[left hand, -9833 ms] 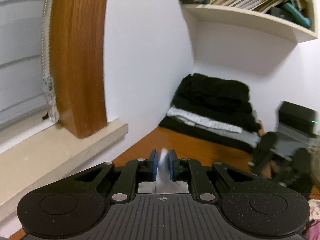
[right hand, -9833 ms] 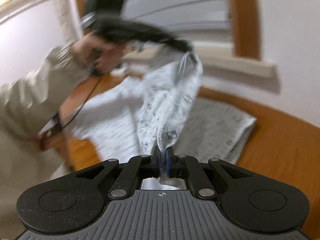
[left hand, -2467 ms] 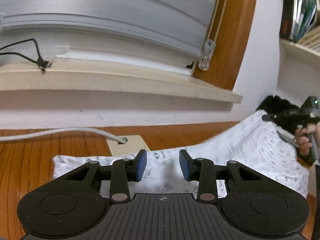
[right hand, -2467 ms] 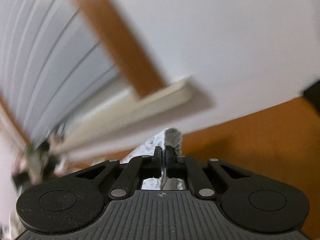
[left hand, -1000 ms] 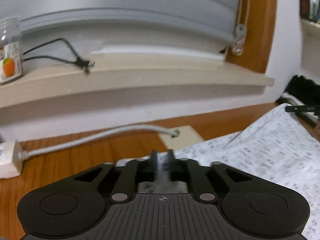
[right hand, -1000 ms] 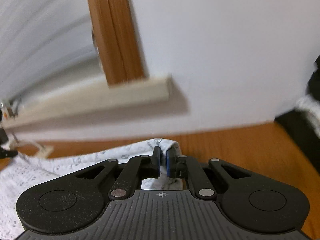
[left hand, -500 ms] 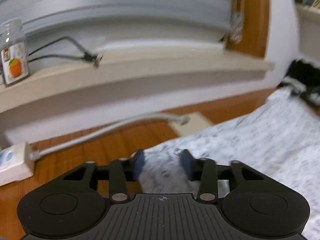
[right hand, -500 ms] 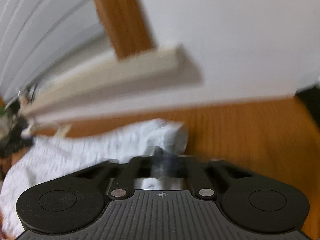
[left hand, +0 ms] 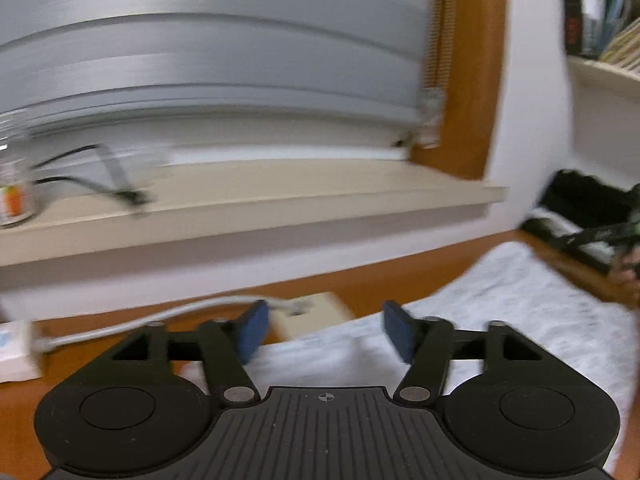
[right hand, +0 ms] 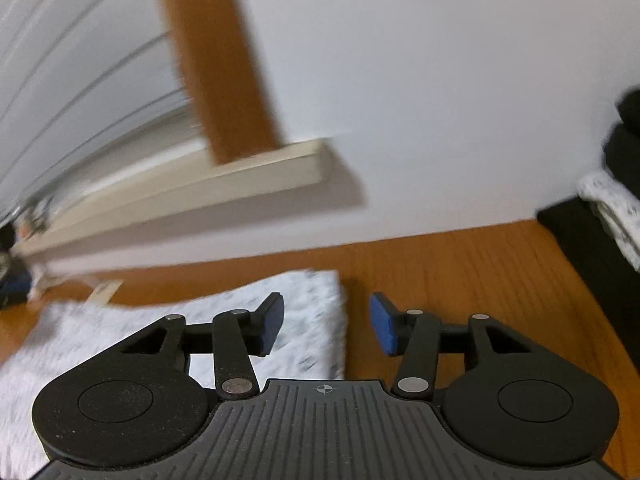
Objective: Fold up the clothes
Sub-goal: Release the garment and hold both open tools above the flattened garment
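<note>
Two cables (left hand: pixel 120 328) beside garment (left hand: pixel 500 312), folded stack (right hand: pixel 616 208) behind

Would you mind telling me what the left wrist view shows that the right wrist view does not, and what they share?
Only the left wrist view shows the bookshelf, the jar with an orange label on the sill and the white cable.

Only the right wrist view shows the garment's right-hand edge against bare wooden tabletop.

Both show the white patterned garment, lying flat, the windowsill, and grippers (left gripper, right gripper) whose jaws are opening, gripping nothing.
</note>
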Motion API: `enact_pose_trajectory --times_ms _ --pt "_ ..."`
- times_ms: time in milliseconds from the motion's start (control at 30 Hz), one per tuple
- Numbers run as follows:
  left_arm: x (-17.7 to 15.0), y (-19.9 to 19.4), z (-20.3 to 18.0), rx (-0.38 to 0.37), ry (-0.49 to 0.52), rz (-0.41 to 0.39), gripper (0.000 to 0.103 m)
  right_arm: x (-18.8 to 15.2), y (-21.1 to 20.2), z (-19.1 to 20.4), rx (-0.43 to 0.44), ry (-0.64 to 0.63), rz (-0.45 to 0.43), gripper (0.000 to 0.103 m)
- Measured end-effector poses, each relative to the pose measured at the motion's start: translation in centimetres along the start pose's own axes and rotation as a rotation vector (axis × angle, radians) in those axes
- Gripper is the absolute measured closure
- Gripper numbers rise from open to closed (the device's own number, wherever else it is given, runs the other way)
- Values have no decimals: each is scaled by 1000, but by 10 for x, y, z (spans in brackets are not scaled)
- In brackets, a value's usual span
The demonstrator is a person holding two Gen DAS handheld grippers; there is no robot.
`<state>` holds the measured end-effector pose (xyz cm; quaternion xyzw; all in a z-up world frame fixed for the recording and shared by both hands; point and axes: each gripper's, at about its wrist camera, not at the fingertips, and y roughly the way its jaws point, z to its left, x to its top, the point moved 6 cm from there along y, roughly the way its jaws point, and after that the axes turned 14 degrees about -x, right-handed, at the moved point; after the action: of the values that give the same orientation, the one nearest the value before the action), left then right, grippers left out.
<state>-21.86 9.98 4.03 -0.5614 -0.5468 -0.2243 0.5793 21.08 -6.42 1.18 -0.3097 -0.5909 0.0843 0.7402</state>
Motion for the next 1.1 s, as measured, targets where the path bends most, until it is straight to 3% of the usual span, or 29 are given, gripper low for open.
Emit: enact_pose_trajectory --times_ms 133,267,367,500,567,733,867,1000,1100 --pt "-5 33 -33 -112 -17 36 29 -27 -17 35 93 -108 33 63" --pt "-21 61 -40 -88 19 107 27 -58 -36 49 99 -190 56 64" --pt "-35 65 -34 -94 20 136 26 -81 -52 40 36 -258 55 64" --pt "-42 66 -27 -124 -22 154 23 -95 -69 16 -9 -228 29 64" --pt "-43 67 -27 -119 -17 164 23 -94 -78 12 -23 -184 -29 64" --pt "-45 69 -33 -88 33 187 20 -95 -97 43 15 -153 -126 63" --pt "-45 70 -36 -83 52 196 17 -112 -94 71 50 -212 -100 62" --pt "-46 65 -30 -105 17 182 17 -129 -93 59 6 -247 -88 62" --pt "-46 62 -29 -121 5 179 17 -138 -103 49 27 -233 -103 62"
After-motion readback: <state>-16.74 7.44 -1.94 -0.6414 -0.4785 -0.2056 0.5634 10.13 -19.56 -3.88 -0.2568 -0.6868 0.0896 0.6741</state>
